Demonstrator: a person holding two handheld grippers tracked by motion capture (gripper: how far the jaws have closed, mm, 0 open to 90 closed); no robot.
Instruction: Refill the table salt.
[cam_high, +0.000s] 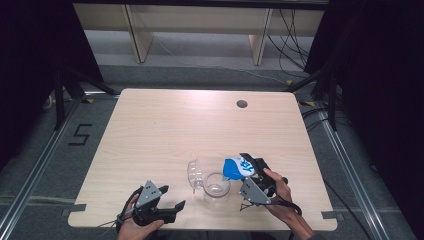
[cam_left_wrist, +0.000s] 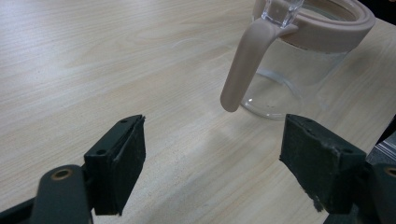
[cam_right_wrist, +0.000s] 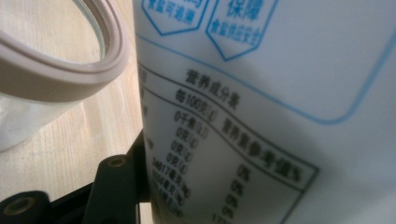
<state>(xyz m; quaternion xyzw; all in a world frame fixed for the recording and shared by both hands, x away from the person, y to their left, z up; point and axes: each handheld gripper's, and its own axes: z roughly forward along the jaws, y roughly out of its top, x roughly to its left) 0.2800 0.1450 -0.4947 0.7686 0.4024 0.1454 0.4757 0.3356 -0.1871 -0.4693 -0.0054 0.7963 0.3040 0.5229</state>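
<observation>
Nearest the camera, at the near edge of the tabletop, my left gripper rests in my left hand with its jaws standing wide and nothing between them. Its own view looks across bare wood to the clear jug, which stands upright just ahead, beige handle turned toward the jaws, apart from them. My right gripper holds a white and blue bag, jaws closed on its printed lower part and the bag tilted over the jug's open beige rim. The jug sits near the middle of the near edge, between my two grippers. Its clear lid stands hinged open on the left side of the rim.
</observation>
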